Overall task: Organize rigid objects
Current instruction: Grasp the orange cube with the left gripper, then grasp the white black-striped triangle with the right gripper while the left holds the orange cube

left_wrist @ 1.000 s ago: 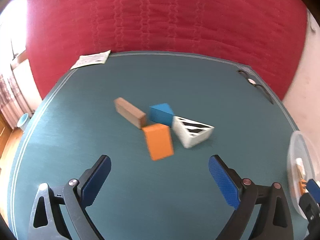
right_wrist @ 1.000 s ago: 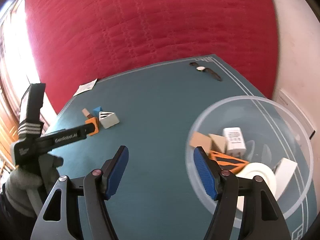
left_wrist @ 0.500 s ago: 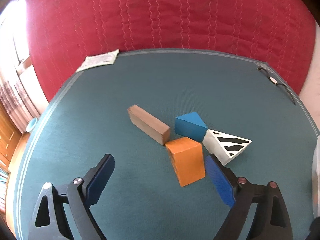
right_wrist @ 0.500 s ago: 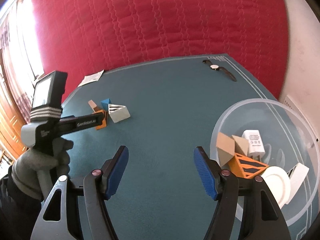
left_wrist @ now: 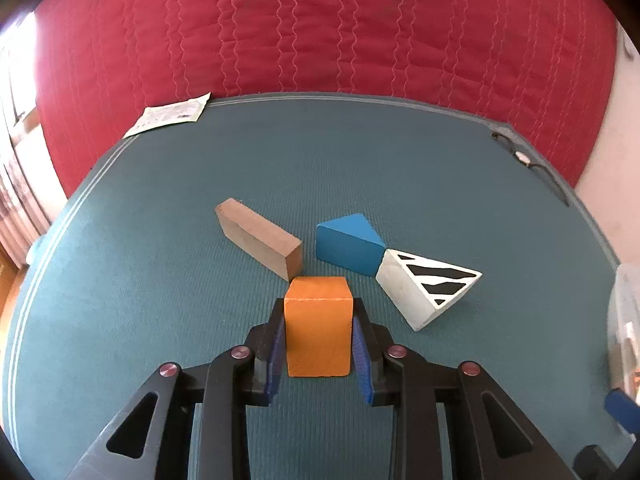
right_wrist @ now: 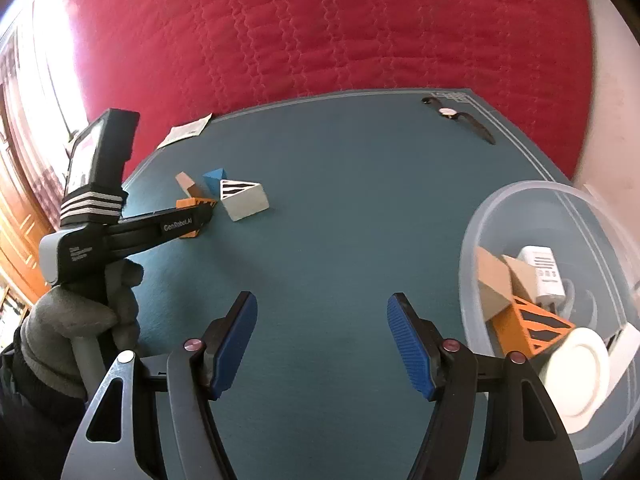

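The orange block (left_wrist: 318,334) sits between the blue pads of the left gripper (left_wrist: 319,340), which is clamped on its two sides low over the teal table (left_wrist: 160,280); whether the block rests on the surface or is just lifted off it is hard to tell. In the right wrist view a grey-gloved hand (right_wrist: 76,316) grips this tool's handle, its black body reaching level toward the block cluster, with "GenRobot.AI" printed in white along the side — smaller lettering nearer the handle is too blurred to read. The right gripper (right_wrist: 322,344) hovers over bare table with its jaws spread wide and nothing between them.

Just past the orange block lies a brown block (left_wrist: 260,240), its near end close to the orange one's far corner. Beside it is a blue wedge (left_wrist: 348,244), touching a white wedge with black stripes (left_wrist: 424,284).

Only the right wrist view shows the clear plastic bowl (right_wrist: 472,236) well — it holds a tan block (right_wrist: 492,284), an orange striped wedge (right_wrist: 532,328), a white charger with printed text (right_wrist: 542,276) and a white disc (right_wrist: 576,372). A wristwatch (right_wrist: 458,118) and a paper leaflet (left_wrist: 170,114) lie at the table's far edge, against a red quilted cover (left_wrist: 320,32).
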The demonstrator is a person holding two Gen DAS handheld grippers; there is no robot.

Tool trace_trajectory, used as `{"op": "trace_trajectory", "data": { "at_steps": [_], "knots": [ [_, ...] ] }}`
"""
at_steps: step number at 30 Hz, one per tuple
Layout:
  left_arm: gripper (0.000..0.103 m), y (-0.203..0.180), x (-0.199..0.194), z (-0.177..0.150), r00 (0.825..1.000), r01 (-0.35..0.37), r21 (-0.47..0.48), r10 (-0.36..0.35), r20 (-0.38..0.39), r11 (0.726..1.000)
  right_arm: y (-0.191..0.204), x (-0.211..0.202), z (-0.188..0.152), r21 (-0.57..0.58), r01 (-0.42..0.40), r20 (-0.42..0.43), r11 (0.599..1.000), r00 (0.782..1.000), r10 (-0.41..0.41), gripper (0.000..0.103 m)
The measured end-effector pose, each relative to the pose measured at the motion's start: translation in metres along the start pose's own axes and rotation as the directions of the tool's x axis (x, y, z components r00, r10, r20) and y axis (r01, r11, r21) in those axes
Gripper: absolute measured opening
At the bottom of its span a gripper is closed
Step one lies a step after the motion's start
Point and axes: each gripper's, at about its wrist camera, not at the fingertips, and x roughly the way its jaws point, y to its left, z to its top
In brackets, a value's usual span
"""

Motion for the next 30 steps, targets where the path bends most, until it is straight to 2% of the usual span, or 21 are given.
{"op": "trace_trajectory", "data": {
  "at_steps": [3, 14, 23, 30],
  "knots": [
    [0.031, 0.005, -0.005, -0.001, 1.0, 0.004, -0.013, -0.003, 0.01, 1.0, 0.005, 0.005, 0.004, -0.006, -0.013, -0.014, 1.0, 1.0, 0.013, 0.069],
    [0.031, 0.033, -0.027, 0.004, 0.995, -0.06, -0.061, 0.065, 0.082, 0.996, 0.038, 0.045, 0.04, -0.024, -0.095, -0.076, 0.995, 0.993, 0.093, 0.069],
    [0.031, 0.045, -0.026, 0.004, 0.995, -0.061, -0.1, 0.068, 0.072, 0.993, 0.055, 0.091, 0.07, -0.042, -0.129, -0.069, 0.991, 0.99, 0.126, 0.069],
    [0.031, 0.049, -0.025, 0.003, 0.996, -0.06, -0.113, 0.067, 0.064, 0.992, 0.065, 0.112, 0.081, -0.079, -0.104, -0.06, 0.991, 0.993, 0.099, 0.067]
  ]
}}
